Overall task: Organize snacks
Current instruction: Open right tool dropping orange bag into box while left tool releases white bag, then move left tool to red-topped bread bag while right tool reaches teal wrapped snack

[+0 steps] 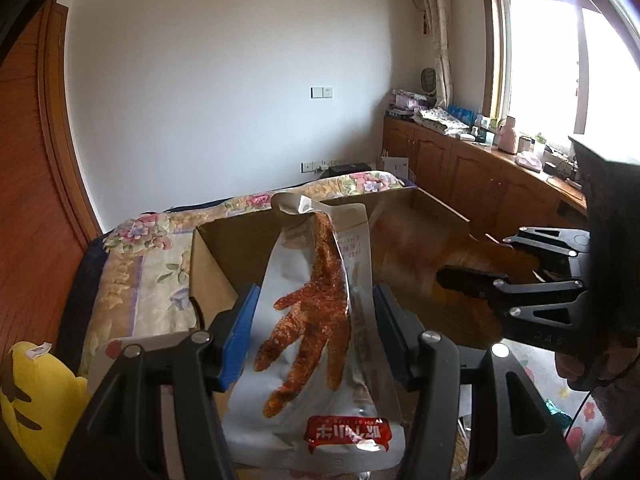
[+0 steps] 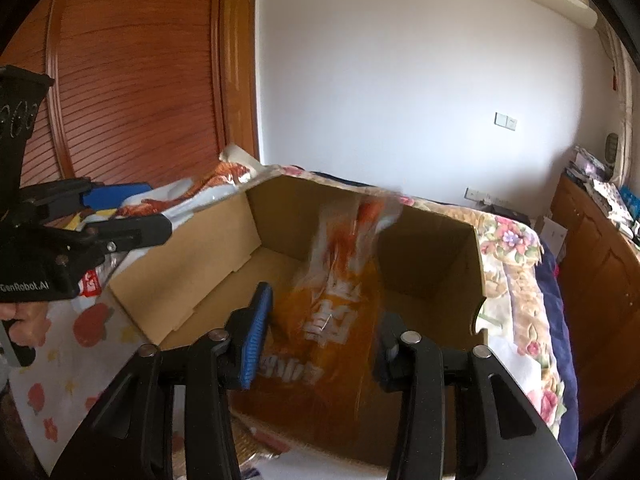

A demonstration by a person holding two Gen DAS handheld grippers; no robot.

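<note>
My left gripper [image 1: 314, 332] is shut on a white snack packet [image 1: 316, 320] printed with a red chicken foot, held upright at the near left edge of an open cardboard box [image 1: 212, 256]. My right gripper [image 2: 320, 340] holds an orange snack packet [image 2: 340, 312], motion-blurred, over the inside of the box [image 2: 432, 248]. In the left wrist view the right gripper [image 1: 480, 264] reaches in from the right with the blurred orange packet [image 1: 404, 256]. In the right wrist view the left gripper [image 2: 120, 216] sits at the box's left wall with the white packet [image 2: 192, 196].
The box stands on a bed with a floral quilt [image 1: 132, 264]. A yellow plush toy [image 1: 36, 396] lies at the left. A wooden cabinet [image 1: 472, 176] with clutter runs under the window. A louvred wooden wardrobe [image 2: 132, 80] is behind.
</note>
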